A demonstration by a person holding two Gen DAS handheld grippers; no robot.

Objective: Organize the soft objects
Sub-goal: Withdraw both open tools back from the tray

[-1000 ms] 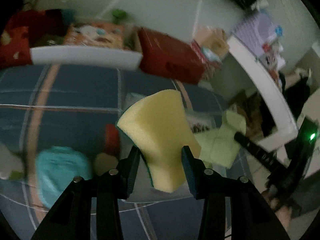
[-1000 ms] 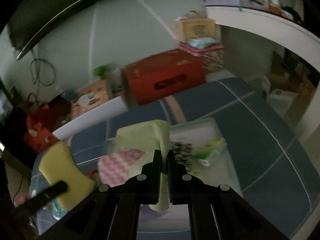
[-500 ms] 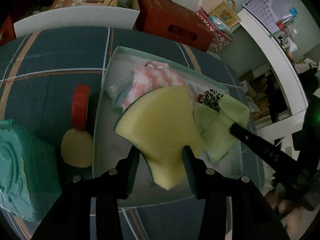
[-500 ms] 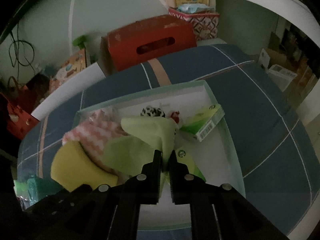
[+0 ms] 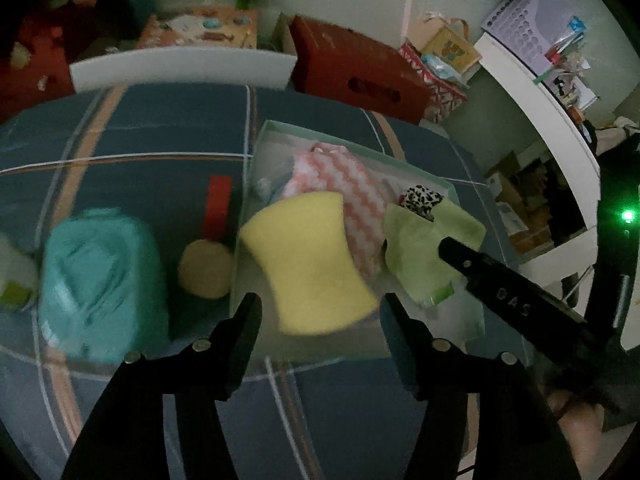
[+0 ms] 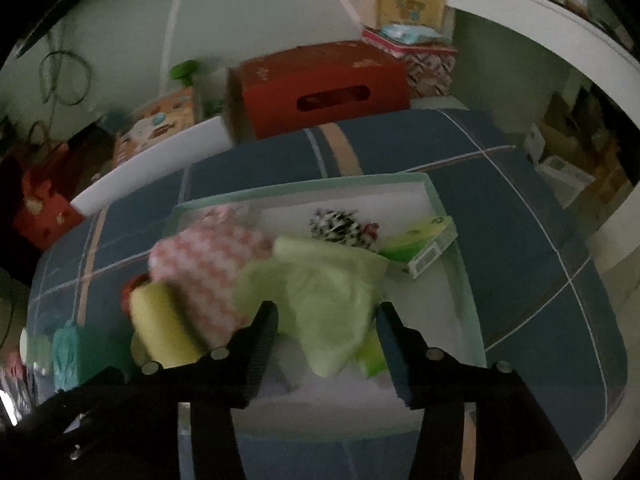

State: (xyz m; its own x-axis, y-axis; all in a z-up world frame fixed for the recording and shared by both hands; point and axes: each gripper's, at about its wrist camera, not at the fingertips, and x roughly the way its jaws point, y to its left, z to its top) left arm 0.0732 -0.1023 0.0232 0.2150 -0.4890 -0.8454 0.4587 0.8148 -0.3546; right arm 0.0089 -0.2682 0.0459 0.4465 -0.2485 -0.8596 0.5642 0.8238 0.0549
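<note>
**Soft goods at the tray: release and withdrawal**

- Teal bundle (image 5: 100, 280): far left of the left gripper (image 5: 320, 312), outside the tray (image 5: 352, 136).
- Tan pad (image 5: 205, 268): just left of that gripper, also outside.
- Yellow sponge (image 5: 308, 264): directly ahead of the left gripper, jaws spread, nothing held.
- Green cloth (image 6: 320, 296): ahead of the right gripper (image 6: 326, 316), jaws likewise spread and empty.
- Handling advice: back both straight out, fingers wide, to avoid snagging fabric.
</note>
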